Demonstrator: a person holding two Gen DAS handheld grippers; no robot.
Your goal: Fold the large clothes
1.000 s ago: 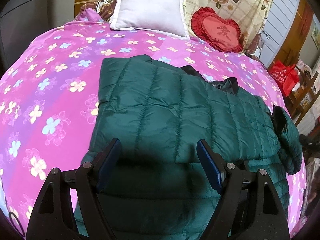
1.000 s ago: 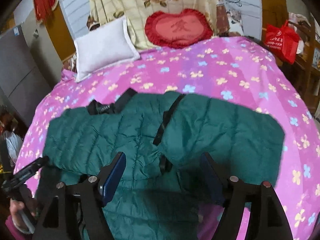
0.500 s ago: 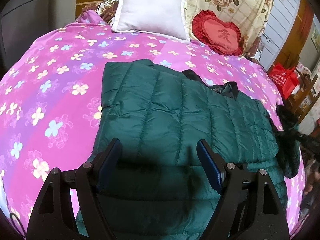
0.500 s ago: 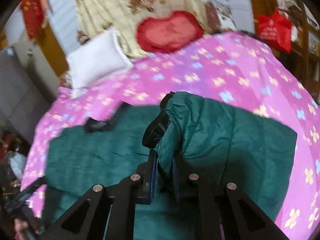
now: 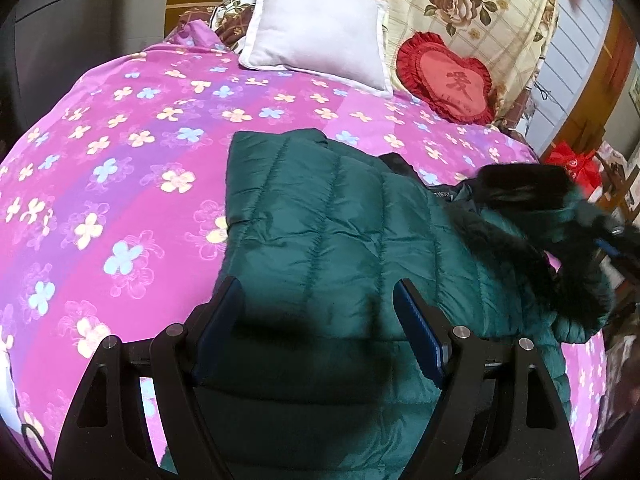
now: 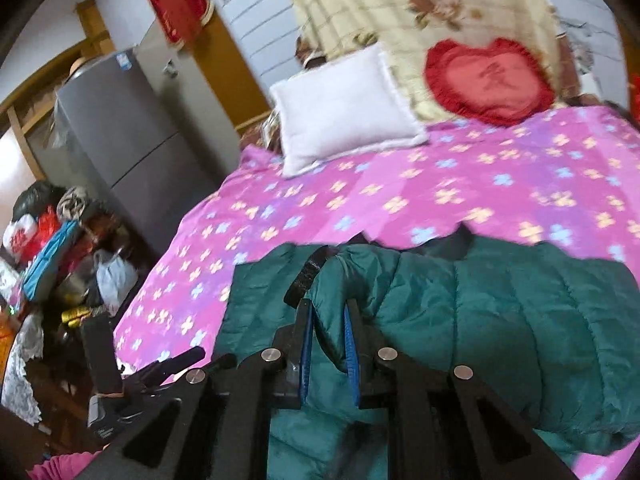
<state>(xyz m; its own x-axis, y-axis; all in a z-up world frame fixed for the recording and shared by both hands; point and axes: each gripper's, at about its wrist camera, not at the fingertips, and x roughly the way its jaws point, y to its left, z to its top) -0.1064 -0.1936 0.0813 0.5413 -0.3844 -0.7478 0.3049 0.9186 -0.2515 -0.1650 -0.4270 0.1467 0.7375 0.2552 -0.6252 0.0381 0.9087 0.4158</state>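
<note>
1. While a dark green quilted jacket [image 5: 332, 216] lies spread on a bed covered by a pink flowered bedspread [image 5: 120, 168], two hand-held grippers work at it.
2. Left hand-held gripper [image 5: 318, 320]: it hovers over the near part of the jacket, its blue-padded fingers [image 5: 416, 336] spread wide, with nothing pinched between them.
3. Right hand-held gripper [image 6: 328, 332]: its jaws are pressed together on a fold of the jacket's green fabric, next to a black trimmed edge [image 6: 308, 276] of the jacket. The jaws have just closed on that fold.
4. Seen from the left wrist camera, the pinched part of the jacket [image 5: 560, 220] is lifted and blurred, at the right side of the jacket body and above it.
5. Beyond the jacket, at the head of the bed, a white pillow [image 5: 320, 36] leans beside a red heart-shaped cushion [image 5: 448, 80]; behind both hangs a cream cloth with roses [image 5: 460, 0].
6. Left of the jacket, past the bed's edge in the right wrist view, stand a grey fridge [image 6: 120, 128] and a clutter of bags [image 6: 52, 248]. A red bag [image 5: 572, 164] sits past the jacket's right side.
</note>
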